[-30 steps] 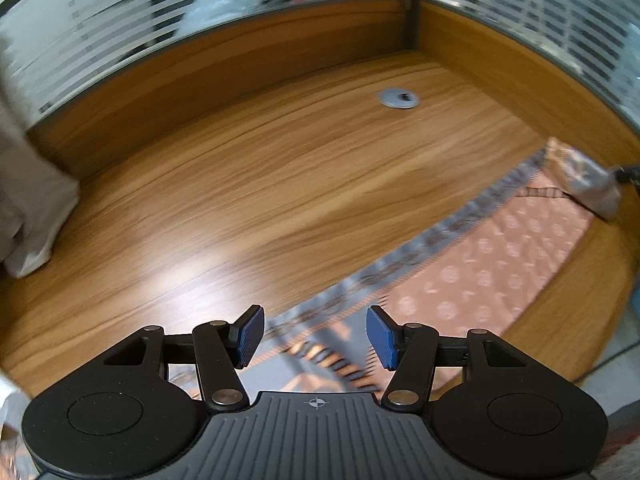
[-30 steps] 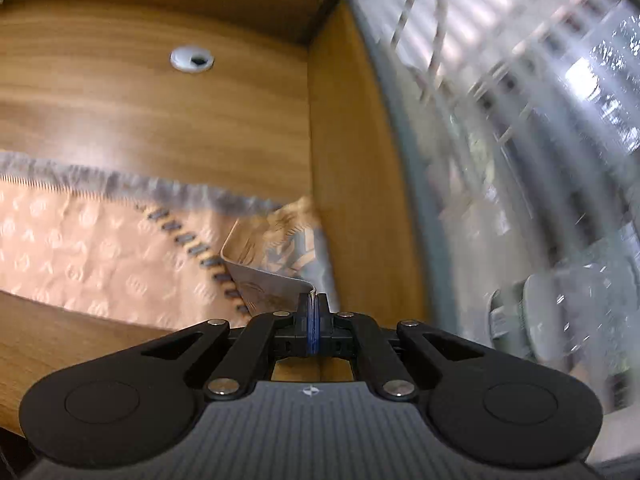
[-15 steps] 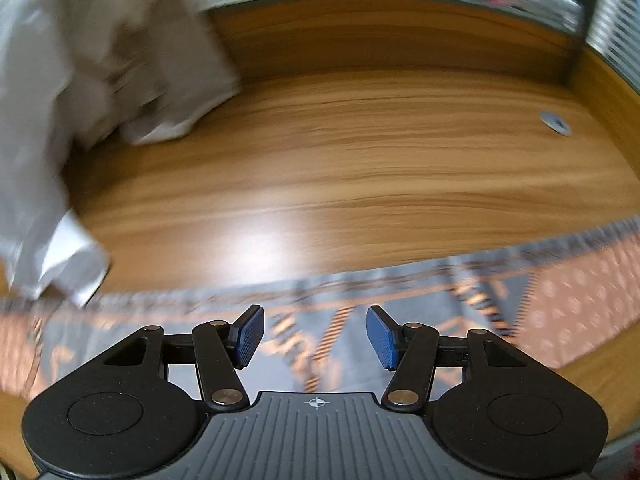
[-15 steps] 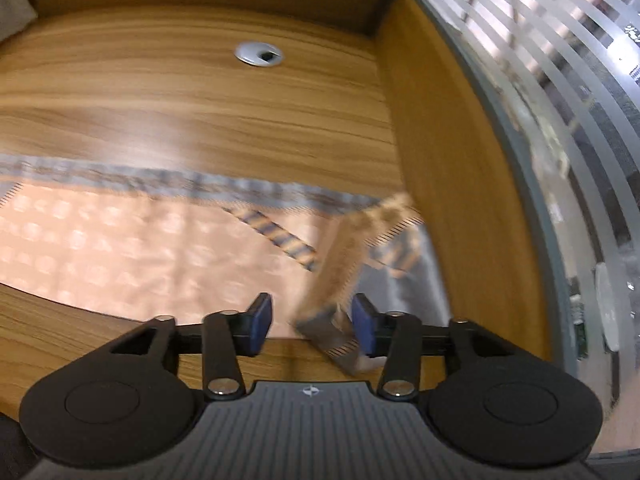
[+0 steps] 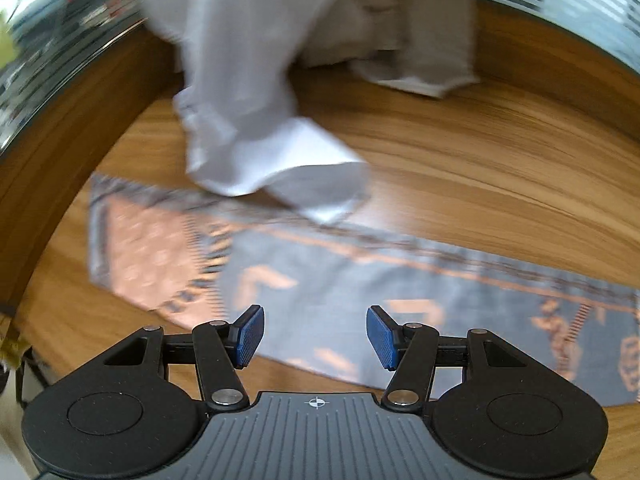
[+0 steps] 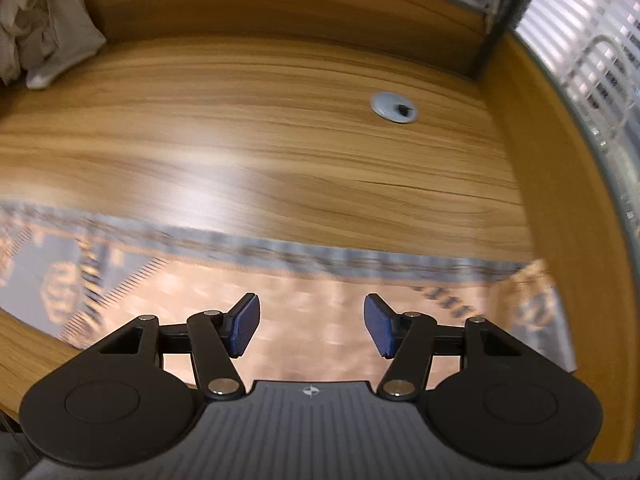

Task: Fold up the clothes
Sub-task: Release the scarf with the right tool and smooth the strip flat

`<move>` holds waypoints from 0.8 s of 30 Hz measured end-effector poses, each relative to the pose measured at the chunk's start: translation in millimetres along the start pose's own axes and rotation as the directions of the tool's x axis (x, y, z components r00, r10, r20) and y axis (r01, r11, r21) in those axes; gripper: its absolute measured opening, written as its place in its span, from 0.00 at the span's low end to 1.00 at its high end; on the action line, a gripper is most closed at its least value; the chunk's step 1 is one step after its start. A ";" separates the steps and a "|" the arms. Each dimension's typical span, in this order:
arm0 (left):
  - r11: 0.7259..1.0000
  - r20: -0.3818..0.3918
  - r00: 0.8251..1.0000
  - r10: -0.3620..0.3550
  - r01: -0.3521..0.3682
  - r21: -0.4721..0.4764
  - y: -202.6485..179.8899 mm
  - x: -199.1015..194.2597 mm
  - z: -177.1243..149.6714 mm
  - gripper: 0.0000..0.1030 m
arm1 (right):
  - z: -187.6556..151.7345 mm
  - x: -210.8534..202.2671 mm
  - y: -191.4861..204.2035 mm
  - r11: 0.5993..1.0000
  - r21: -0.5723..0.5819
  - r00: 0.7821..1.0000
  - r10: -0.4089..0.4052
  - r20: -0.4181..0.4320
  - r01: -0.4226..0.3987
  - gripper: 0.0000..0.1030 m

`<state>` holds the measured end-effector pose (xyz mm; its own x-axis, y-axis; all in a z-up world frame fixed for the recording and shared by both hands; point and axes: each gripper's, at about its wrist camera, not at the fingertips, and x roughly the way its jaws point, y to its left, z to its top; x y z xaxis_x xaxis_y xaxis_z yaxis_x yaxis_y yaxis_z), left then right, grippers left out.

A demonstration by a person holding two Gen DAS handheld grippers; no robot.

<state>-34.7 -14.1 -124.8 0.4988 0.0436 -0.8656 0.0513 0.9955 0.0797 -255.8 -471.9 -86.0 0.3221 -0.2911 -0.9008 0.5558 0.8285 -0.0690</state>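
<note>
The wooden bench (image 6: pixel 280 152) filled both views, its grain running across the frame, with a raised wooden wall along the top and right of the right wrist view and along the left edge of the left wrist view. Beyond the wall, striped frosted glass (image 6: pixel 580 52) closed off the room at the upper right.

A long patterned scarf (image 5: pixel 360 292), grey with orange motifs and a pink-orange panel at its end, lay flat on the bench along the near edge; it crossed the lower half of both frames, and in the right wrist view its far right end (image 6: pixel 536 300) looked rumpled by the wall.

A heap of pale clothes (image 5: pixel 248 80) sat in the upper middle of the left wrist view, one white edge drooping onto the scarf's far border; the same heap showed at the upper left of the right wrist view.

A small grey cable grommet (image 6: pixel 394 107) sat in the bench, upper right of centre.

The left tongs (image 5: pixel 315 335) were released, hovering over the scarf with nothing between them. The right tongs (image 6: pixel 312 330) were opening, likewise empty, above the pink panel.
</note>
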 end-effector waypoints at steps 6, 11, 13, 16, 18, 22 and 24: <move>0.996 -0.032 0.999 -0.025 0.022 -0.083 81.9 23.4 8.8 0.58 | 12.8 1.6 55.4 0.993 0.090 0.997 0.074 -0.034 -0.071 0.62; 0.988 -0.050 0.995 -0.084 0.076 -0.131 140.0 46.8 19.5 0.58 | 17.6 1.8 106.3 0.986 0.108 0.990 0.130 -0.055 -0.124 0.62; 0.987 -0.051 0.995 -0.089 0.082 -0.137 160.3 56.3 24.5 0.58 | 17.5 0.8 129.1 0.986 0.096 0.988 0.142 -0.064 -0.136 0.62; 0.988 -0.036 0.996 -0.084 0.079 -0.134 185.7 68.9 31.8 0.58 | 18.3 -0.3 161.9 0.987 0.073 0.987 0.145 -0.075 -0.140 0.62; 0.989 -0.025 0.997 -0.074 0.070 -0.132 201.2 76.9 37.7 0.58 | 18.8 -1.2 181.9 0.988 0.065 0.986 0.145 -0.078 -0.140 0.62; 0.991 0.006 0.999 -0.051 0.051 -0.124 223.8 91.3 49.8 0.58 | 20.1 -5.7 214.8 0.986 0.062 0.985 0.156 -0.078 -0.152 0.62; 0.991 0.023 0.999 -0.043 0.045 -0.128 232.2 98.4 56.0 0.58 | 21.3 -5.8 227.1 0.986 0.058 0.984 0.158 -0.083 -0.154 0.62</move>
<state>74.8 216.6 -163.8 0.5159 -0.0008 -0.8566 -0.0371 0.9990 -0.0233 -115.1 -292.3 -87.4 0.3410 -0.1153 -0.9330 0.5429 0.8344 0.0953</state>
